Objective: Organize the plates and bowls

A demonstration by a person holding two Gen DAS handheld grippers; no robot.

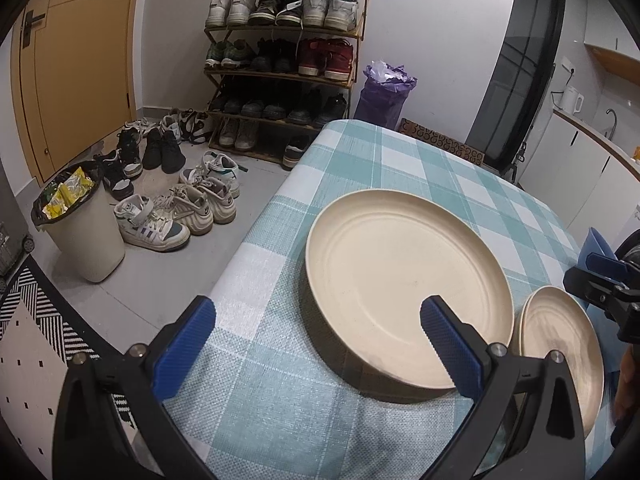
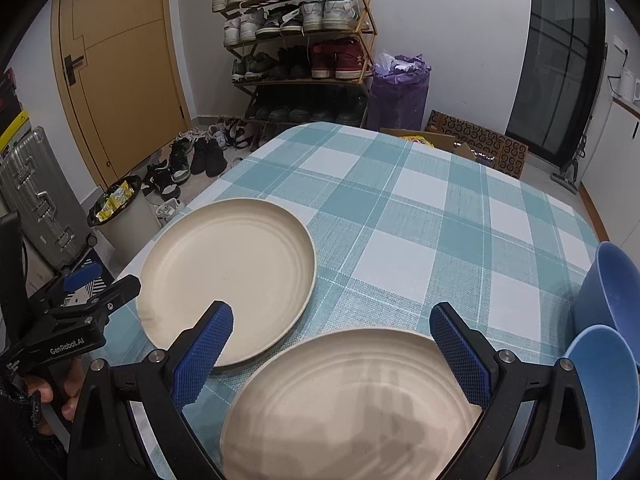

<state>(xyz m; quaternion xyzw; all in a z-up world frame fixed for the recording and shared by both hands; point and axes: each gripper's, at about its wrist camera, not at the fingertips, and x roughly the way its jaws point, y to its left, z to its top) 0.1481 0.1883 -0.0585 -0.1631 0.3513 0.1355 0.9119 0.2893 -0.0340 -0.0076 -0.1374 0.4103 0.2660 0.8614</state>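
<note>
Left gripper point(image 1: 318, 344) hovering, jaws spread, over far plate point(image 1: 404, 292). Right gripper point(image 2: 332, 354) hovering, jaws spread, above near plate point(image 2: 344, 408). Blue bowls point(image 2: 604, 384) sitting on bench point(image 2: 400, 216).

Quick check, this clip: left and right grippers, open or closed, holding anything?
Left gripper: open, holding nothing, over the large round cream plate.
Right gripper: open, holding nothing, above the nearer round cream plate.
</note>
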